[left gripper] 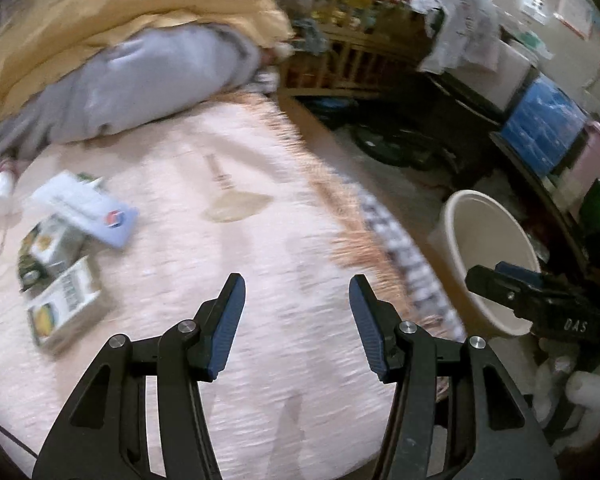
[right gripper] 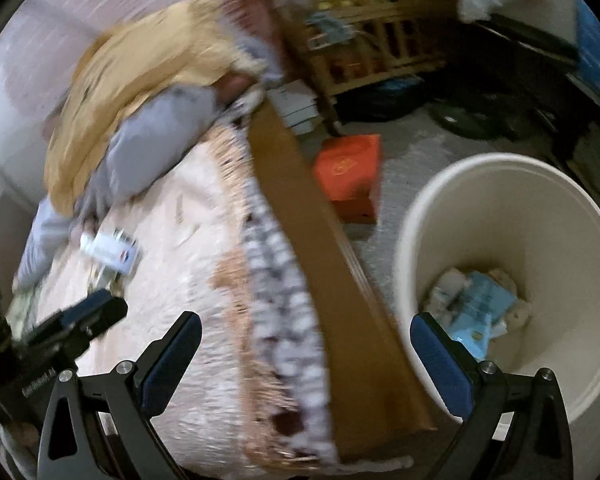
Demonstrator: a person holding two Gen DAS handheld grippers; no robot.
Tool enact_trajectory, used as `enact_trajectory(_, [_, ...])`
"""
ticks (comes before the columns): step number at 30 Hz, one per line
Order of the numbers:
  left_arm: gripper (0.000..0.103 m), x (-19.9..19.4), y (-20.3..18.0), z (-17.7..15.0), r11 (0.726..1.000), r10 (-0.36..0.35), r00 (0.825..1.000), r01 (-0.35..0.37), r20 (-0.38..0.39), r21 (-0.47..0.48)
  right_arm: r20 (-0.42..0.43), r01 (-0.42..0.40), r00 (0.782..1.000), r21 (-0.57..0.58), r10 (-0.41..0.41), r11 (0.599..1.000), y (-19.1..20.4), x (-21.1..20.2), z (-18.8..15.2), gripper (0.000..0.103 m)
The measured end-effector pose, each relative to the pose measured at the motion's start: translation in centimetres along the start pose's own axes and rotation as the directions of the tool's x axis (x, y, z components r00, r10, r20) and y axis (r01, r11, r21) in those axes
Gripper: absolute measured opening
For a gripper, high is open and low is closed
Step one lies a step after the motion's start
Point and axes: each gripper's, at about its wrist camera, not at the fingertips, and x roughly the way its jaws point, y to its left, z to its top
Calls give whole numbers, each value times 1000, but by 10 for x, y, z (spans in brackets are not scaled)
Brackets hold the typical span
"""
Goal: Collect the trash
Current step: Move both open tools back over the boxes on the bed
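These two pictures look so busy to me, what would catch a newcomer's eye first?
Probably the big cream bin on the floor beside the bed, with blue and white wrappers already at its bottom. Next, the small cartons scattered on the pink bedspread, near the grey and yellow bedding. Both the left gripper and the right gripper stand open and empty in the foreground.

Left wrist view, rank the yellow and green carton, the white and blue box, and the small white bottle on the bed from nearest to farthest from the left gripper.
From the left gripper, which is open and empty:
1. Yellow and green carton, lower left on the bed cover.
2. White and blue box, further up the left side, lying across another carton.
3. Small white bottle, far left edge, near the grey bedding.
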Motion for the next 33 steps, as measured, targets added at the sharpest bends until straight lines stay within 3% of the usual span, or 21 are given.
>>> enact_trajectory(10, [53,-20,129,-24,978,173,985,-174,-18,-115,-61,-37,998,-280,21,959,110,47,-7,103])
enact_trajectory(17, [53,-7,222,-21,930,295,955,-296,-40,-218,-129,15,988,-462,-83,887,163,98,-25,103])
enact_trajectory(21, [53,5,250,-25,926,256,964,-268,-79,-267,-157,28,980,-503,-124,864,169,115,-34,103])
enact_trajectory(25, [53,8,250,-39,948,109,989,-134,-98,-289,-216,7,968,-479,-125,878,160,129,-38,103])
enact_trajectory(29, [53,5,230,-54,964,-36,991,0,-129,-266,-224,-24,971,-455,-88,890,153,129,-39,103])
enact_trajectory(30, [53,3,223,-57,971,-43,990,8,-138,-241,-225,-26,970,-461,-88,887,153,129,-40,103])
enact_trajectory(33, [53,-7,213,-54,984,26,995,-43,-99,-174,-215,-23,972,-483,-93,875,154,130,-42,103])
